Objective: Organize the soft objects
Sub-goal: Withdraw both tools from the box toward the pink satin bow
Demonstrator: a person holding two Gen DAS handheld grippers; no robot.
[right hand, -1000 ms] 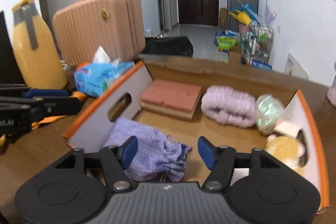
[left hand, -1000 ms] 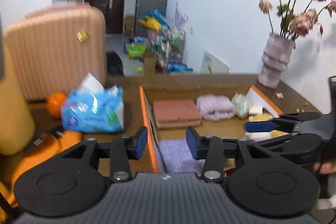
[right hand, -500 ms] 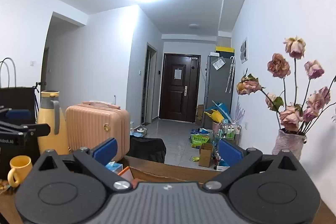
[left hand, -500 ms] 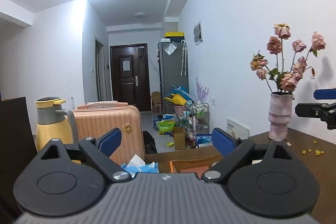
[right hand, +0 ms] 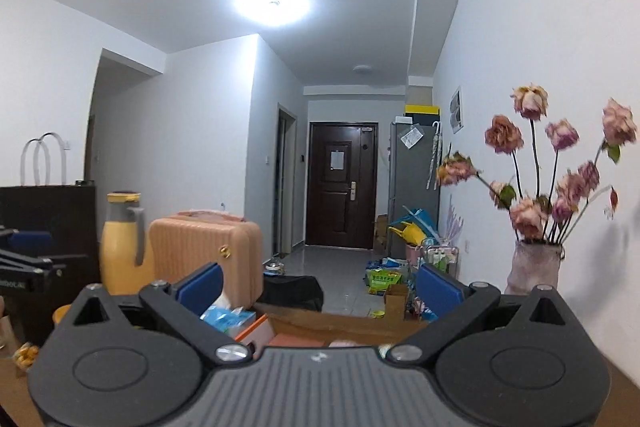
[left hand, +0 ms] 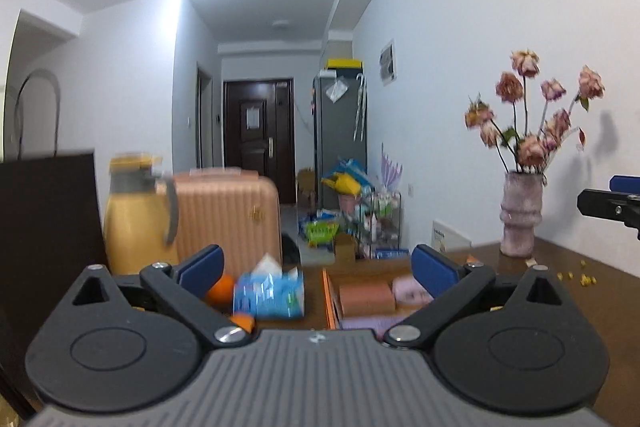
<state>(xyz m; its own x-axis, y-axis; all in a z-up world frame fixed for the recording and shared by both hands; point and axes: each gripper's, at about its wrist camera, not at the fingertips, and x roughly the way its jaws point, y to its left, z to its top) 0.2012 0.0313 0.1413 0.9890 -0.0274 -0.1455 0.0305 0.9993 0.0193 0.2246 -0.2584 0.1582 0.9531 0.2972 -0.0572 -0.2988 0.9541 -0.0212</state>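
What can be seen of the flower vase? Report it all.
The vase is a pale pinkish-grey vessel with a mottled, stone-like look, a ribbed body and a narrower waist. It stands upright on the brown wooden table, close to the white wall. It holds dried, faded pink roses on thin dark stems with a few green leaves. Nothing else touches it; yellow crumbs lie apart nearby.

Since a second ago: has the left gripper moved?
Yes. The left gripper has tilted up and opened wide: the box, once filling the left wrist view, now sits low, with the door centred.
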